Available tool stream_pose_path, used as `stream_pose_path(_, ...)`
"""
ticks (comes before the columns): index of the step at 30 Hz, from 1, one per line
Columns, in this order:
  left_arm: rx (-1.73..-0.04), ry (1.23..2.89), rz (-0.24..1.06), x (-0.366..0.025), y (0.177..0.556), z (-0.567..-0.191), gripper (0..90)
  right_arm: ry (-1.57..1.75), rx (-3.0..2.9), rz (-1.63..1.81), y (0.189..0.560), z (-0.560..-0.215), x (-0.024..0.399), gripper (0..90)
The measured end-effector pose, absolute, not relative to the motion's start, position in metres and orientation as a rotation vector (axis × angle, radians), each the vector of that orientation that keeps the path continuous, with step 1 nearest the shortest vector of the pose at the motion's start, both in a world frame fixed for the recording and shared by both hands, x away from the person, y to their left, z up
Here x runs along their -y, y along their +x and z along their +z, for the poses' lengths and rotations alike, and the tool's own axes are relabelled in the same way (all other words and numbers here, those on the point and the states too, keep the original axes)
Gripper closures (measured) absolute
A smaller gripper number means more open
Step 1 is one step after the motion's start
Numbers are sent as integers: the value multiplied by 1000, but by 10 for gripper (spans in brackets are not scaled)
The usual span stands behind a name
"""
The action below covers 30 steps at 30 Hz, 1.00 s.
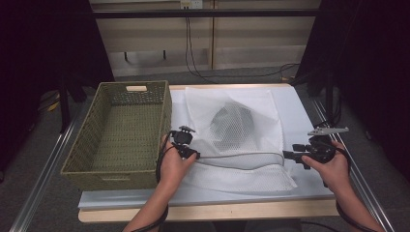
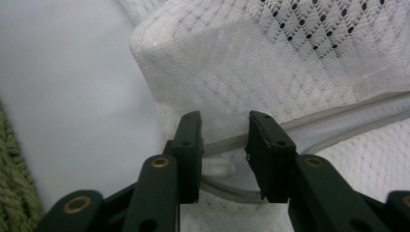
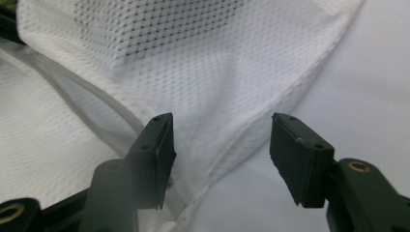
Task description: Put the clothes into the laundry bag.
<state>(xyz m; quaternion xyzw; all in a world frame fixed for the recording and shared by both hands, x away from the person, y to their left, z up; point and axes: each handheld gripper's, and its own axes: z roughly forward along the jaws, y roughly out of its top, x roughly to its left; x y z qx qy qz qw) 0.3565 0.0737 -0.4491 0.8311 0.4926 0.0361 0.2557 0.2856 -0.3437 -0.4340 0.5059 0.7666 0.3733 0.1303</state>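
A white mesh bag [image 1: 237, 140] lies flat on the table [image 1: 300, 111], just beside a green woven basket [image 1: 121, 130]. Something dark sits inside the bag, but it is too blurry to name. The left gripper [image 2: 224, 145] is at the bag's left end, its jaws a little apart around the zipper [image 2: 338, 113]. The right gripper [image 3: 220, 145] is at the bag's right corner with its jaws wide, holding nothing.
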Motion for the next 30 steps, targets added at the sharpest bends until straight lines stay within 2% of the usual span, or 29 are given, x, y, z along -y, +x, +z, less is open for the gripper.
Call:
stream_pose_path(3, -1334, 2253, 71, -73, 356, -449, 729, 1488, -2212, 1059, 288, -439, 347, 467)
stream_pose_path(8, -1361, 2240, 46, -72, 356, -449, 793, 1509, -2214, 960, 294, -452, 344, 480)
stream_pose_path(19, -1341, 2247, 31, -72, 356, -449, 756, 1458, -2240, 822, 299, -474, 324, 509)
stream_pose_path(25, -1341, 2237, 38, -71, 355, -449, 737, 1407, -2256, 821, 294, -474, 313, 810)
stream_pose_path(26, -1343, 2237, 43, -70, 355, -449, 737, 1403, -2269, 828, 295, -473, 313, 900)
stream_pose_path(30, -1351, 2220, 23, -72, 355, -448, 730, 1433, -2287, 868, 299, -473, 317, 900)
